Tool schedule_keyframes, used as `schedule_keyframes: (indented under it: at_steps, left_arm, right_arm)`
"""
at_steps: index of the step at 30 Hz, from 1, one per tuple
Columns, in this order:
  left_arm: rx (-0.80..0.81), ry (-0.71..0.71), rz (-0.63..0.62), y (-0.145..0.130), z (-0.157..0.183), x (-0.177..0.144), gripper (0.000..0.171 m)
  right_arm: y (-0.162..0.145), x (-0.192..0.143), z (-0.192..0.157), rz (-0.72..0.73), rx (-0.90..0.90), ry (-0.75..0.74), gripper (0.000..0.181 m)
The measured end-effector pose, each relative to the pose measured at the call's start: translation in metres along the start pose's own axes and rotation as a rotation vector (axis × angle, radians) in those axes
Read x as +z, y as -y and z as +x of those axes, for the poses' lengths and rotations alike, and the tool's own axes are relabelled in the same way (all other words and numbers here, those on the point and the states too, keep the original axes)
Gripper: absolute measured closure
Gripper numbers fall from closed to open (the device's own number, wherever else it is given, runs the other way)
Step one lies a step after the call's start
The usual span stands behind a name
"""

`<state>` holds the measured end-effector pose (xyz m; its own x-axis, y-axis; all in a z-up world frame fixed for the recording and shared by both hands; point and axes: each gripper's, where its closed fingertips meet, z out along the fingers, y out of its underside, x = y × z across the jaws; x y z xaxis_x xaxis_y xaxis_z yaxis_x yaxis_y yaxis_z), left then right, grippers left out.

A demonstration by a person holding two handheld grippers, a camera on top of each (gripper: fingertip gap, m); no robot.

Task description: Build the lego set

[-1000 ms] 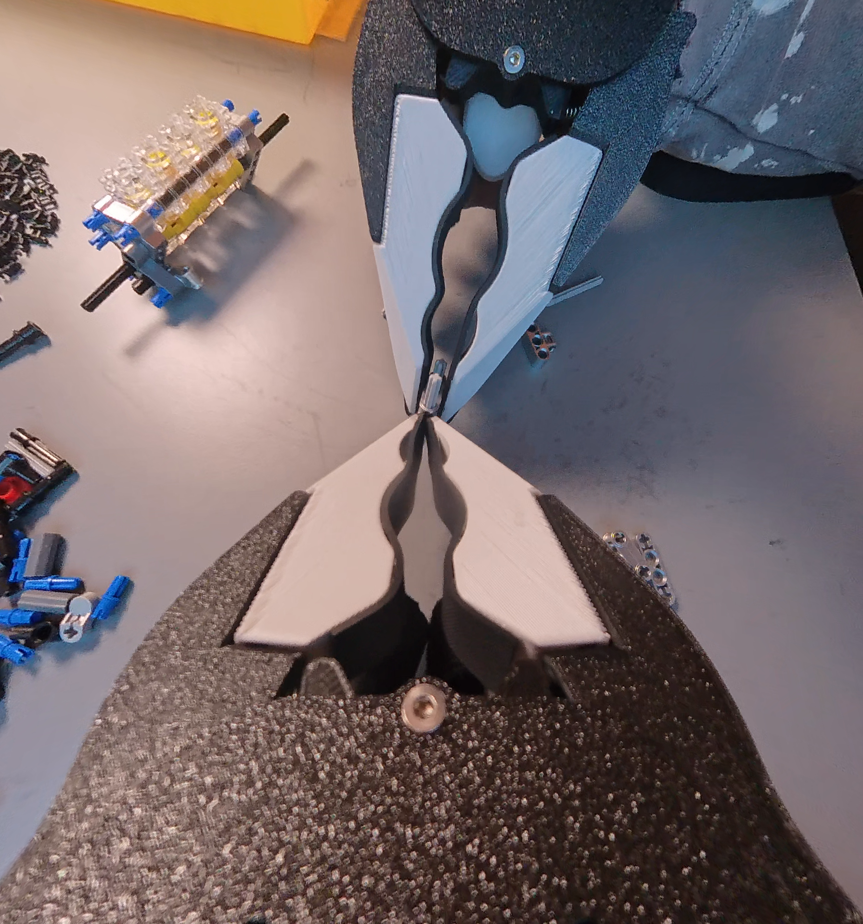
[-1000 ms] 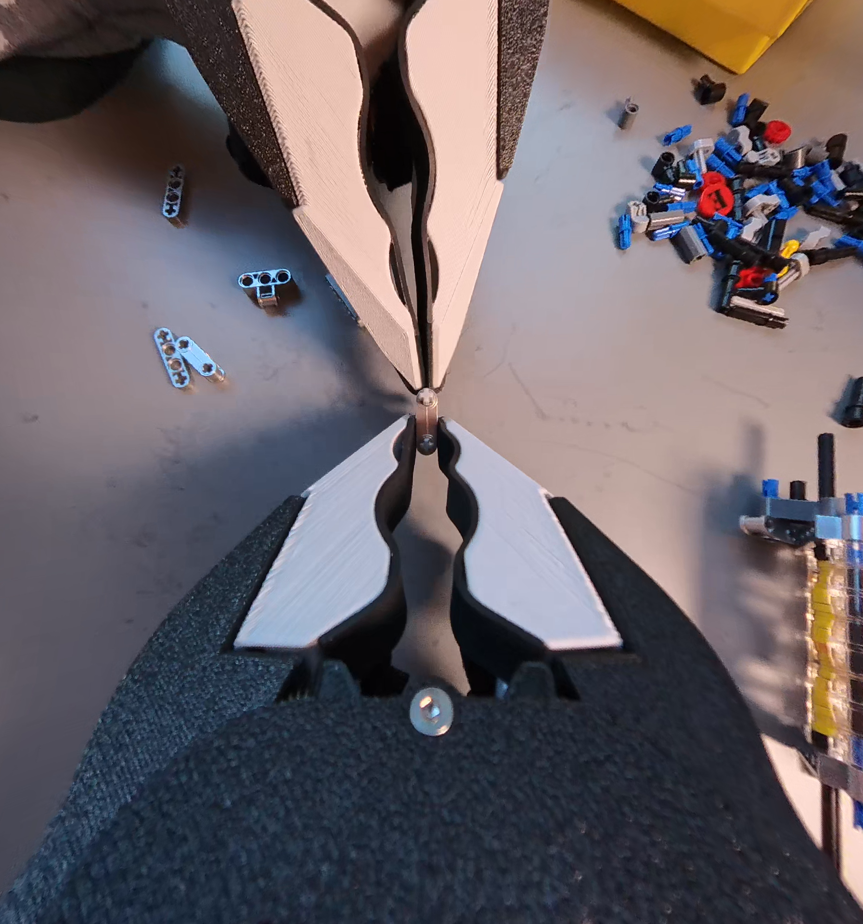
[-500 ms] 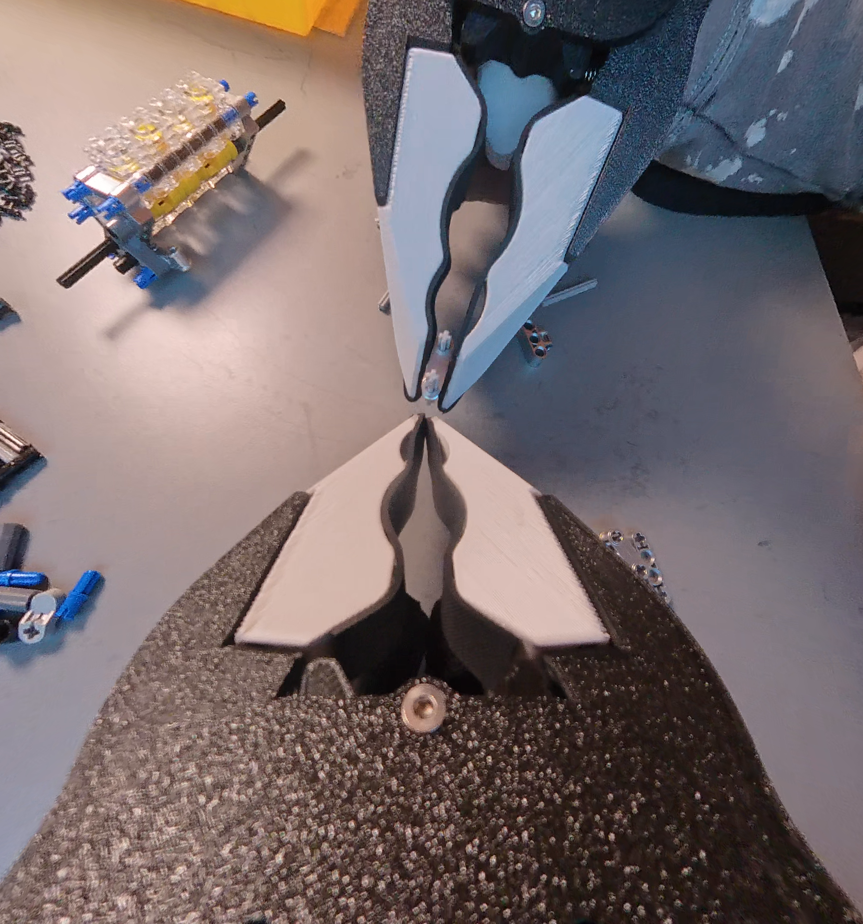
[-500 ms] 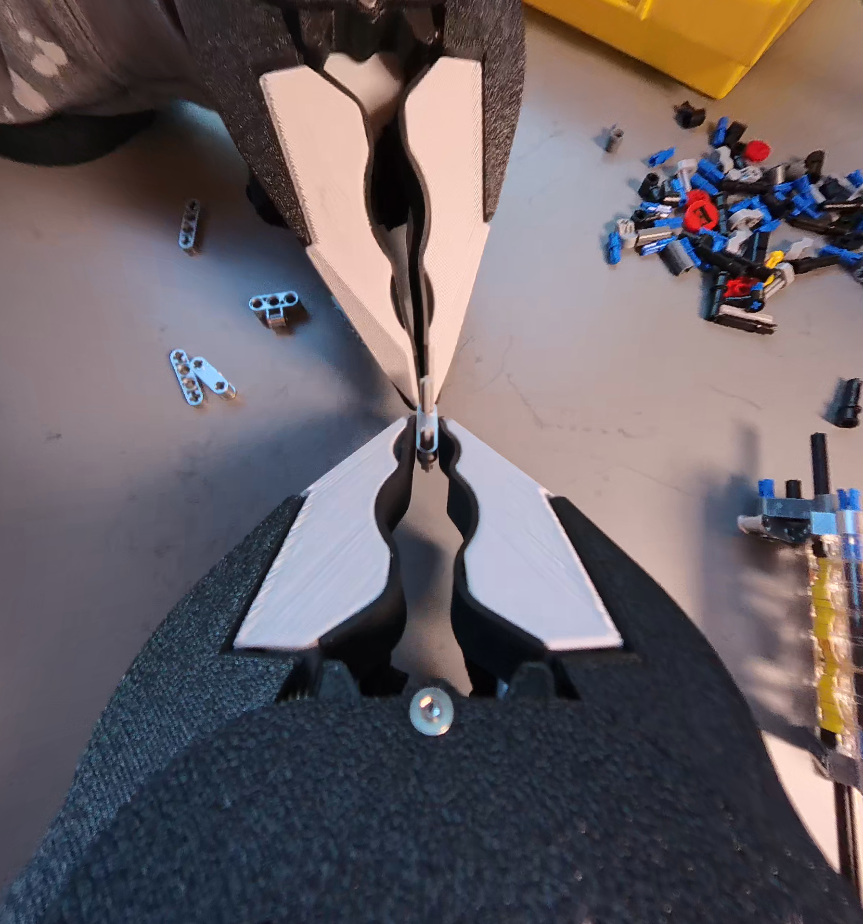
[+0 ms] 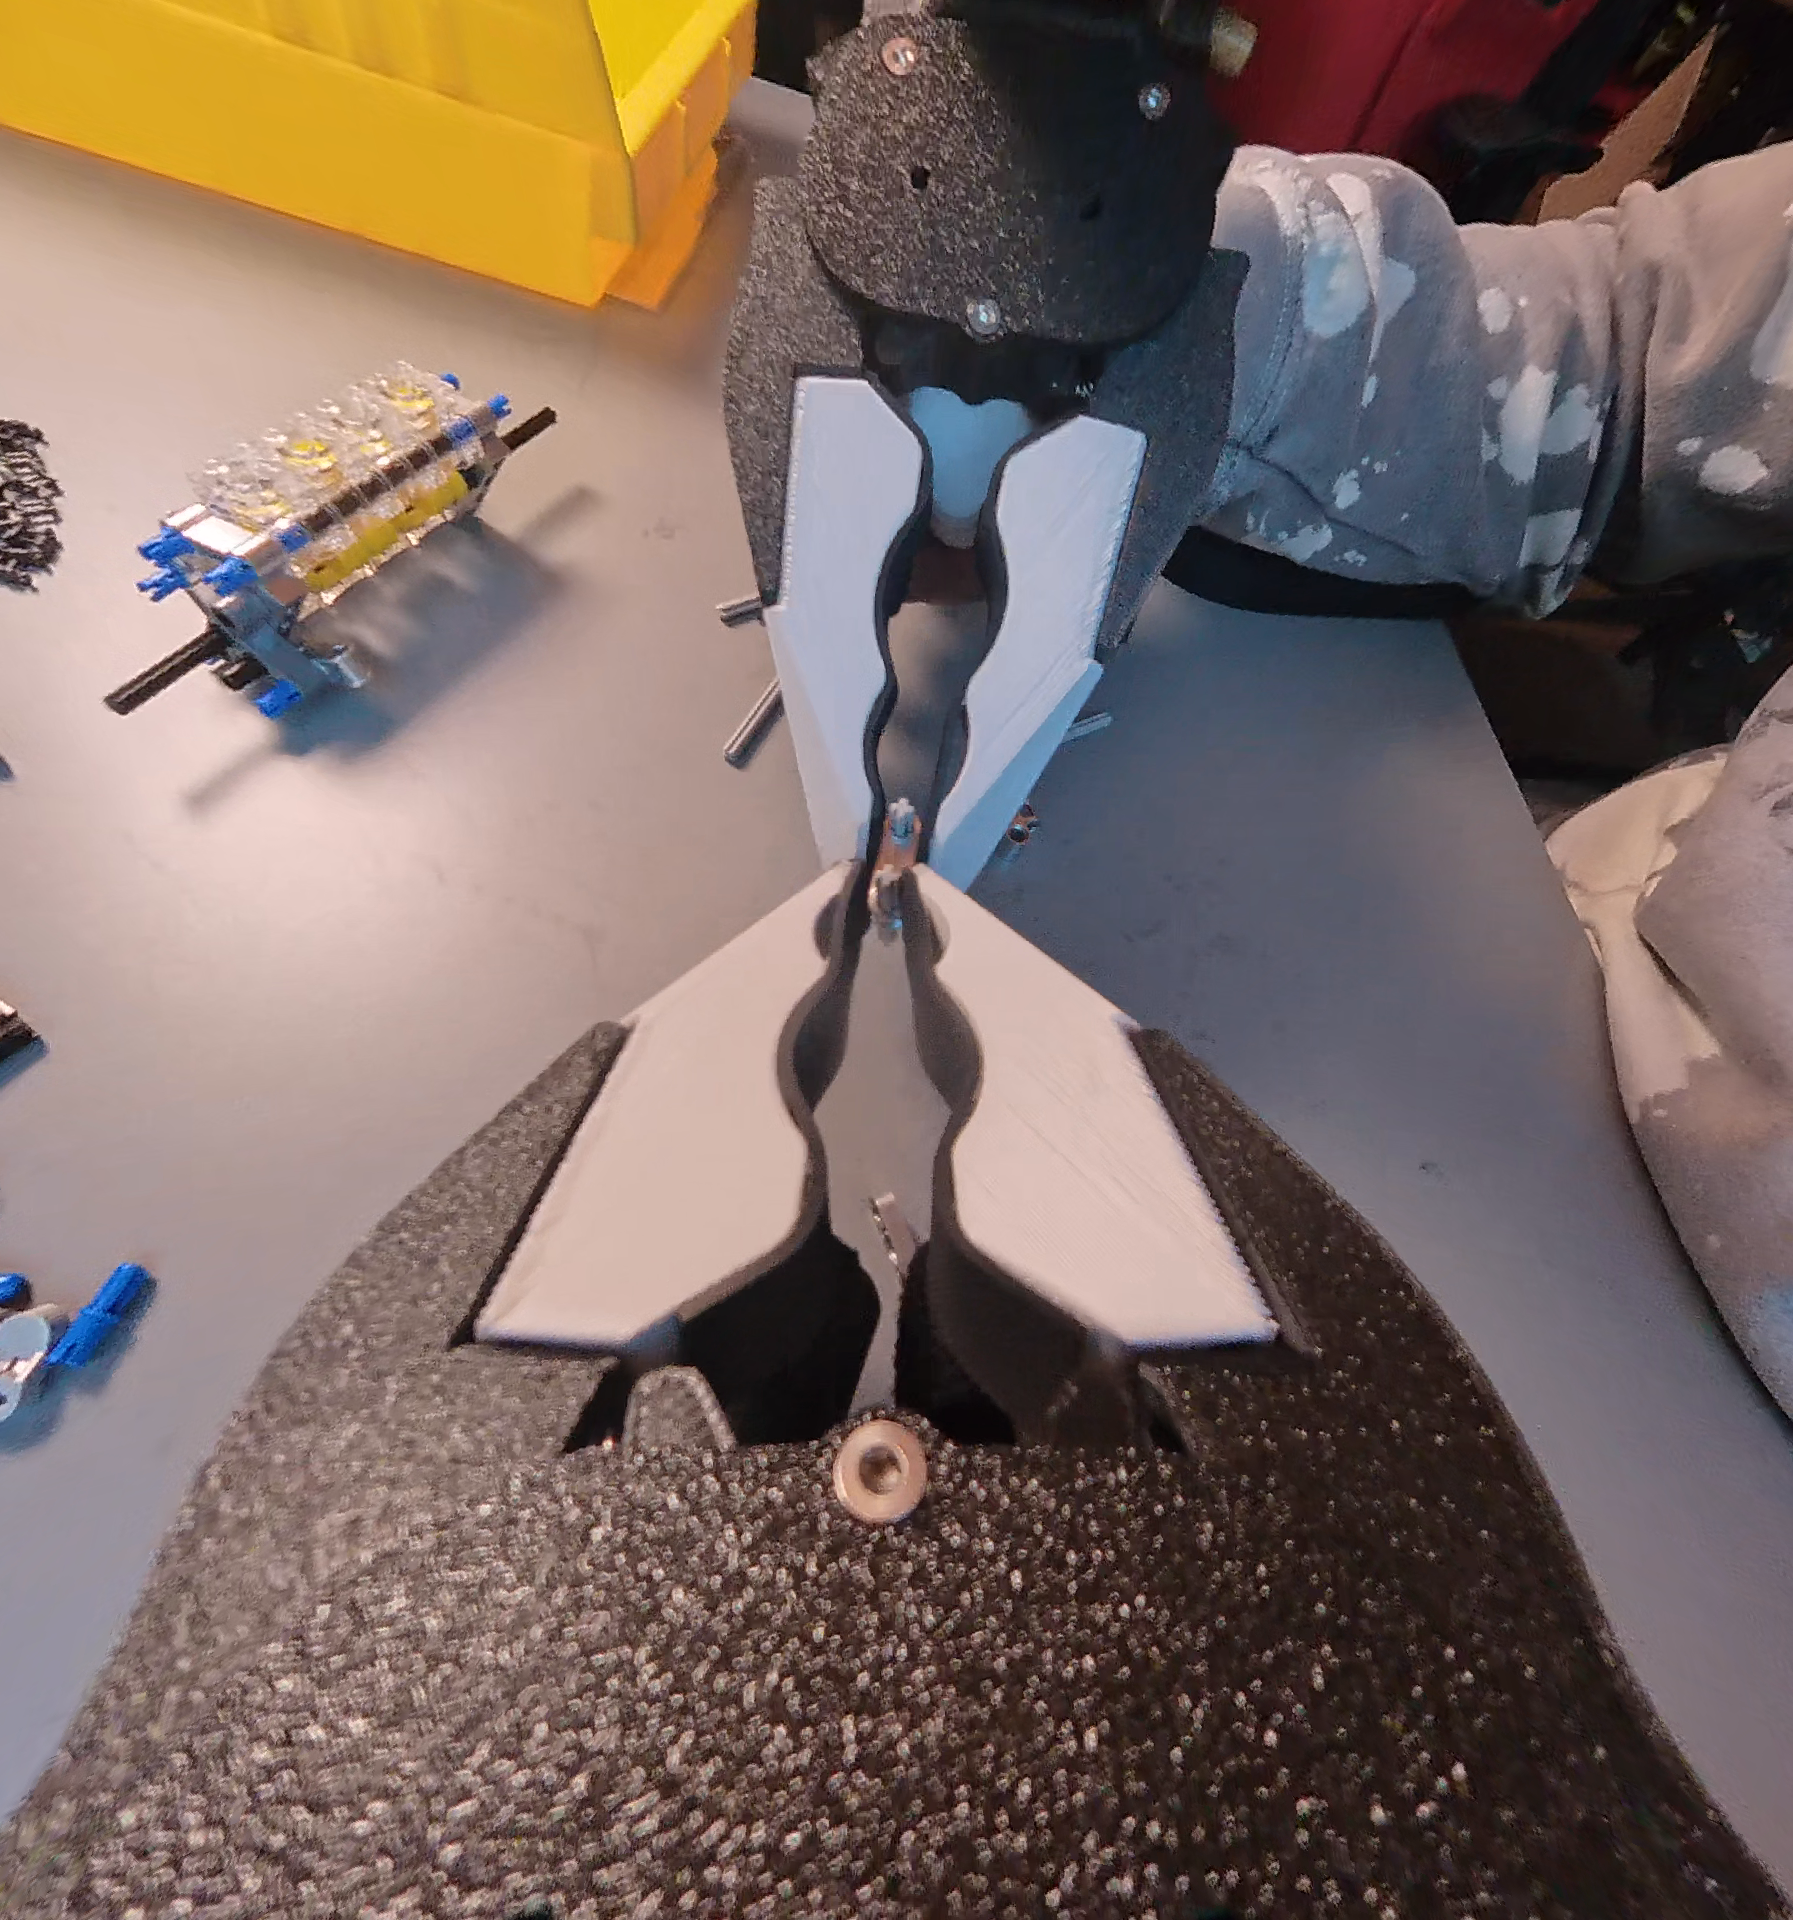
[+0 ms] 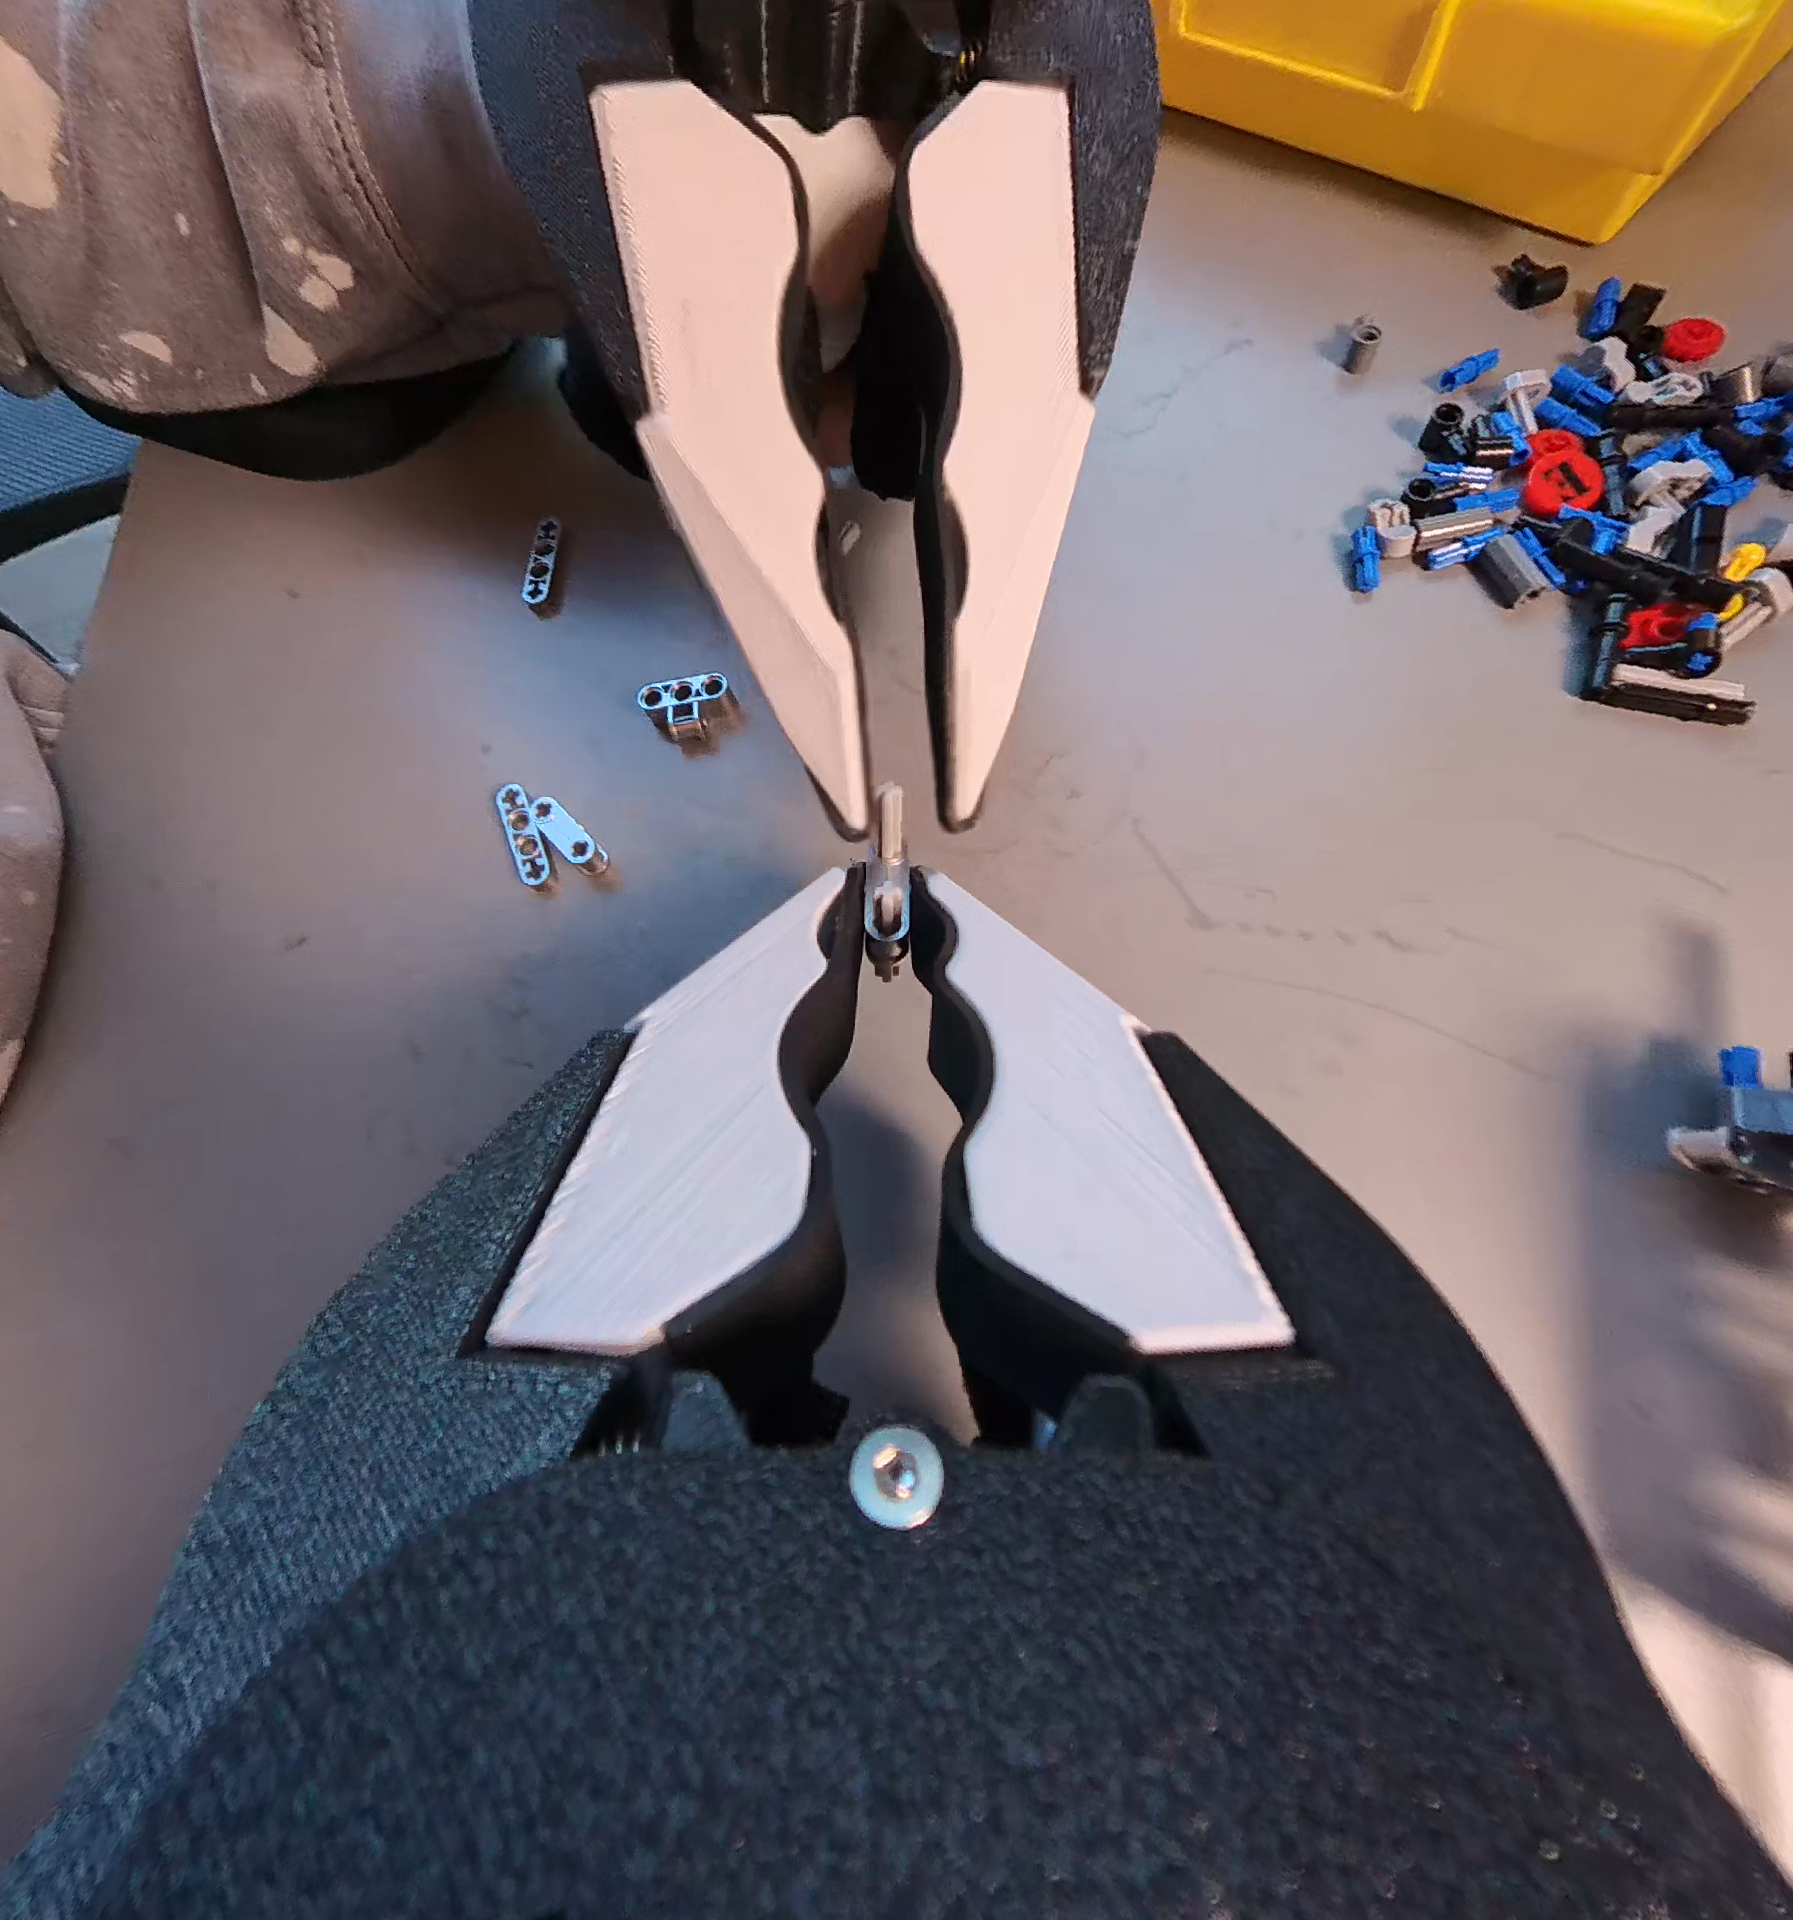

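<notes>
Right wrist view: small grey pin-and-connector piece (image 6: 887, 904) pinched at right gripper (image 6: 887, 914) tips, above grey table (image 6: 1235, 883). Left gripper (image 6: 897, 821) opposite, fingers slightly parted around pin's end, not clamping. Piece looks joined. Grey liftarms (image 6: 544, 847) lie left, loose parts pile (image 6: 1640, 520) right, yellow bin (image 6: 1494, 94) behind.

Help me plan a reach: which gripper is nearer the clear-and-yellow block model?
Right. The block model sits close beside the right gripper, on its right; from the left gripper, facing it tip to tip, the model lies farther ahead-left.
</notes>
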<state>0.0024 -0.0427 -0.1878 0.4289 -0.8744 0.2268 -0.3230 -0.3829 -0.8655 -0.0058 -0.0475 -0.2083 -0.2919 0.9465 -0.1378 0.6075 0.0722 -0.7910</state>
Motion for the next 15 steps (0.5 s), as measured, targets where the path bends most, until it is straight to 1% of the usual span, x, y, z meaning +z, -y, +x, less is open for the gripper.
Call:
schedule_keyframes:
  at_steps: [4,6,8,11,13,15]
  left_arm:
    - [-0.003,-0.003,0.01,0.001,0.001,-0.001,0.168]
    - [-0.064,-0.011,0.085,0.011,-0.002,-0.007,0.169]
    - [-0.155,-0.037,0.211,0.027,-0.007,-0.018,0.169]
    - [-0.317,-0.1,0.446,0.053,-0.015,-0.042,0.169]
    - [-0.414,-0.139,0.581,0.065,-0.021,-0.056,0.169]
    - [-0.497,-0.179,0.684,0.073,-0.024,-0.066,0.169]
  right_arm:
    - [0.003,-0.003,0.0,0.024,0.009,0.005,0.176]
    - [0.01,-0.009,0.004,0.076,0.022,-0.002,0.175]
    - [0.023,-0.02,0.008,0.176,0.029,-0.01,0.17]
    - [0.044,-0.038,0.014,0.331,0.036,-0.029,0.161]
    - [0.055,-0.048,0.02,0.405,0.007,-0.089,0.161]
    - [0.065,-0.055,0.022,0.458,-0.043,-0.155,0.162]
